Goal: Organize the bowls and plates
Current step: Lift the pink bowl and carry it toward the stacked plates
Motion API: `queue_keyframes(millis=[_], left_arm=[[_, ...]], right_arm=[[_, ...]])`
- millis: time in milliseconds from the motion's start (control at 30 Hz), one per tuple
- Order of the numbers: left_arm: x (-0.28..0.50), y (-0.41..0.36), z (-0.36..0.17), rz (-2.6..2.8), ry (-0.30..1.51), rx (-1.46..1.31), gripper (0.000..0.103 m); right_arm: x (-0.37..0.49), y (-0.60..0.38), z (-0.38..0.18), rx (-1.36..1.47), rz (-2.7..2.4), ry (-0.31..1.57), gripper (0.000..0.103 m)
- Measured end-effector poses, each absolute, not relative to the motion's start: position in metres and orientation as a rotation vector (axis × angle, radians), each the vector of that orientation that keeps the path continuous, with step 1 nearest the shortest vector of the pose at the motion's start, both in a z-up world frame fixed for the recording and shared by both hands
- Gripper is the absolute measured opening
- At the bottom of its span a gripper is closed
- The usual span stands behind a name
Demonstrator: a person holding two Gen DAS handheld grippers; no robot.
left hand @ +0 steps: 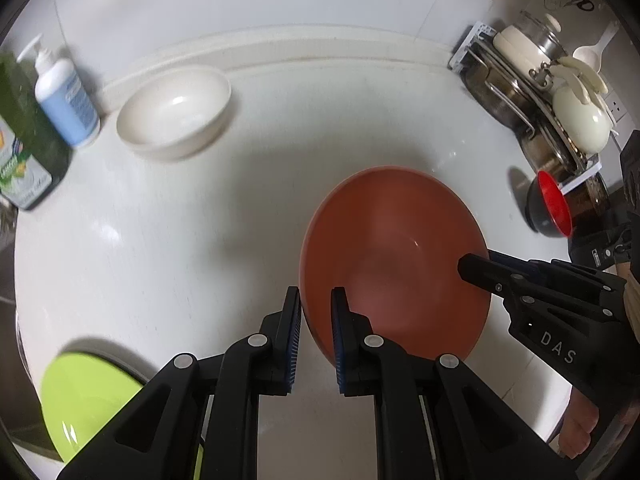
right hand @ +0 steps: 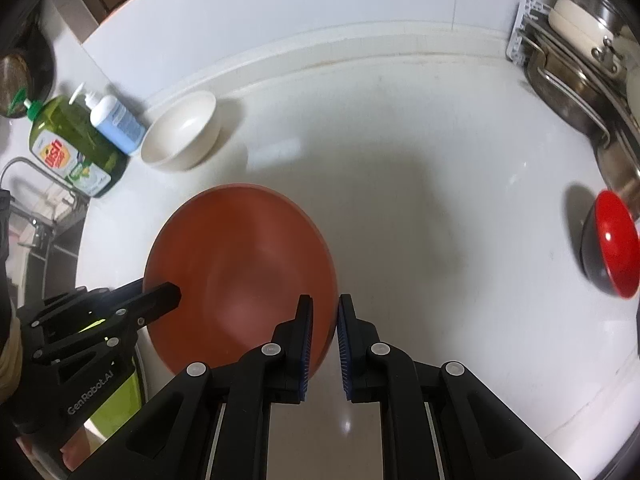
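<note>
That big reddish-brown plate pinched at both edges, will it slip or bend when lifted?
The reddish-brown plate looks rigid, so it probably won't bend. Its smooth, faintly glossy surface may slip between the left gripper and right gripper, which hold only the rim.

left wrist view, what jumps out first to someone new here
The large terracotta-brown plate fills the middle of the white counter, with the left gripper straddling its near-left rim and the right gripper on its right rim. A cream ceramic bowl sits at back left beside a blue pump bottle.
</note>
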State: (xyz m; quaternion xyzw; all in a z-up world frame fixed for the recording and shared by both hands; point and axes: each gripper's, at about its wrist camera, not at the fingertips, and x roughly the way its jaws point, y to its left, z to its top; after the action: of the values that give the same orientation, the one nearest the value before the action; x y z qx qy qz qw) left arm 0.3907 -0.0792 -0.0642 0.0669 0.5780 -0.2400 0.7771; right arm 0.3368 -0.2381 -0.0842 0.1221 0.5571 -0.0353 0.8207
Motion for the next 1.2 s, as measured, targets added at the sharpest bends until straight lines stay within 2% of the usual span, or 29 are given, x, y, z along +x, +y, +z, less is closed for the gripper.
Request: queue_keyframes(millis=[833,1200], left_arm=[[0.369,-0.069,-0.101,-0.465,1.385,0.083,0.016],[0.374,-0.067,-0.105,-0.469,1.41,0.055,0.022]], right_arm=[[0.316,-0.236,-0.124,0.258,-0.024,1.307,0.014],[0.317,-0.234,-0.126,0.251,0.0,1.314,0.015]])
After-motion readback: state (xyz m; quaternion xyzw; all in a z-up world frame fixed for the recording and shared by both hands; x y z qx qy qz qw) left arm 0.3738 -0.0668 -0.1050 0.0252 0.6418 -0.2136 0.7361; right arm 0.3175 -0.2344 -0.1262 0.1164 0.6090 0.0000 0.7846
